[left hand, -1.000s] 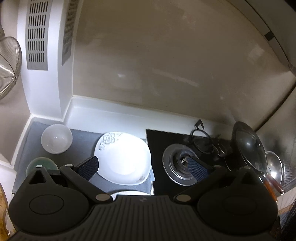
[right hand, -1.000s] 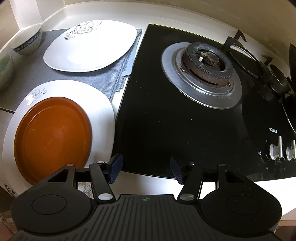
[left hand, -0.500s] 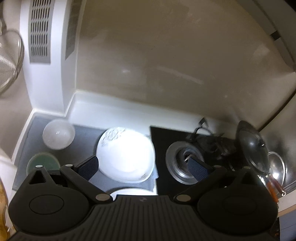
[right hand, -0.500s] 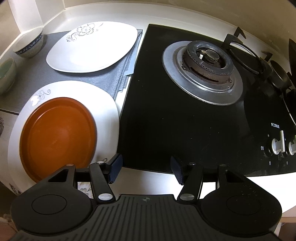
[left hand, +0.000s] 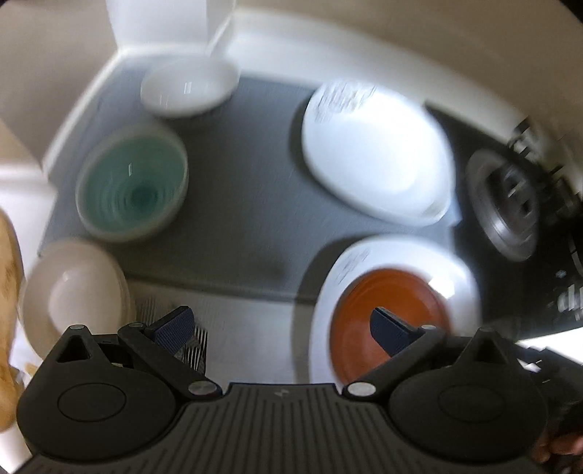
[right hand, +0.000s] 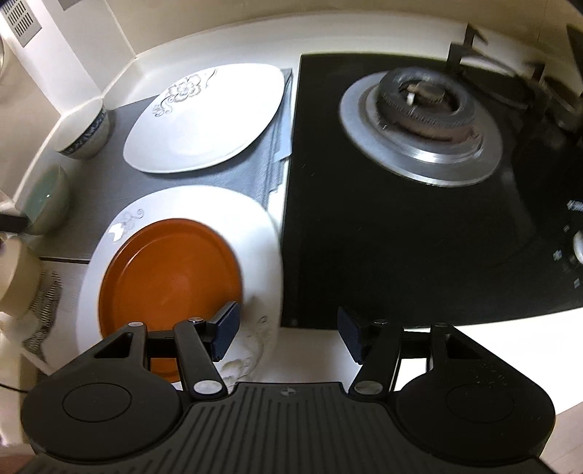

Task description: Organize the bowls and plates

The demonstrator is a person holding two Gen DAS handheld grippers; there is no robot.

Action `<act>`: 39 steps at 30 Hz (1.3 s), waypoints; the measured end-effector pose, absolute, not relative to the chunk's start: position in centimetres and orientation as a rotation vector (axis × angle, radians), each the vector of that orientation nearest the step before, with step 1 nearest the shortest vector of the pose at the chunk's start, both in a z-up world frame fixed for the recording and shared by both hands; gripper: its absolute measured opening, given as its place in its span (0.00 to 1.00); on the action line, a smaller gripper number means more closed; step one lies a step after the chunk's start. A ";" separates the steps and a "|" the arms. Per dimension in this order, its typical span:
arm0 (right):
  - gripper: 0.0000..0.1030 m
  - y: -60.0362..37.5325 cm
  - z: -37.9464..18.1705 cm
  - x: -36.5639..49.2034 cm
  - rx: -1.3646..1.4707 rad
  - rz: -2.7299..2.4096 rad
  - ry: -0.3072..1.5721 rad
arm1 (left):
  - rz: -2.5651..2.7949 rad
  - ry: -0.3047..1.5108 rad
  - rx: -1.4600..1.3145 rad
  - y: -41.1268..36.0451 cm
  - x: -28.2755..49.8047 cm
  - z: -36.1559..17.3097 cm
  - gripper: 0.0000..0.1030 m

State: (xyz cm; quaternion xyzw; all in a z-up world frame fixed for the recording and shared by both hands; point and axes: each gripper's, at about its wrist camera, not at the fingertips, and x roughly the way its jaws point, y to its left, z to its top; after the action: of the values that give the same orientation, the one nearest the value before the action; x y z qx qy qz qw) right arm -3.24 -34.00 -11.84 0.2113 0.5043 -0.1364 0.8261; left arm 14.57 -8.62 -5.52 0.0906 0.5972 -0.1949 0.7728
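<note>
An orange plate (right hand: 169, 277) lies on a white round plate (right hand: 260, 237) at the counter's front; both show in the left wrist view too, orange plate (left hand: 386, 291) on white plate (left hand: 462, 280). A white flower-patterned plate (right hand: 207, 124) rests on the grey mat (left hand: 237, 175). On the mat stand a white bowl (left hand: 189, 87) and a teal bowl (left hand: 133, 186); a cream bowl (left hand: 73, 295) sits nearer. My left gripper (left hand: 282, 328) hangs open above the counter between the cream bowl and the stacked plates. My right gripper (right hand: 288, 333) is open over the white plate's right rim, holding nothing.
A black glass hob (right hand: 419, 237) with a steel burner (right hand: 422, 109) fills the right side. The white counter edge (right hand: 313, 357) runs along the front. A white pillar (left hand: 164, 22) and wall close the back left corner.
The left gripper dropped steeply and tilted downward, so the bowls and plates now fill its view. The right gripper shifted slightly left over the stacked plates; its jaws kept their width.
</note>
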 end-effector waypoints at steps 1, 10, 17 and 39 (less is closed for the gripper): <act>0.60 -33.9 -12.1 -3.1 0.458 -0.289 1.079 | -0.419 1.322 0.187 -8.4 14.4 -6.6 1.00; 0.48 -32.9 -12.8 -2.5 0.498 -0.245 1.077 | -0.496 1.401 0.139 -7.6 14.2 -11.8 0.85; 0.30 -31.9 -12.8 -2.1 0.436 -0.258 1.095 | -0.478 1.416 0.081 -6.7 14.6 -13.5 0.63; 0.27 -30.5 -13.2 1.2 0.428 -0.157 1.074 | -0.424 1.374 0.070 -4.7 15.2 -12.2 0.52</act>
State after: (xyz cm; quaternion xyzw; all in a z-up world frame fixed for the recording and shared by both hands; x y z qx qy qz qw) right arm 1.21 -30.54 -13.17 0.2022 0.5069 -0.0742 0.8347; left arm 15.17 -4.70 -12.16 0.0321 0.6290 -0.1943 0.7520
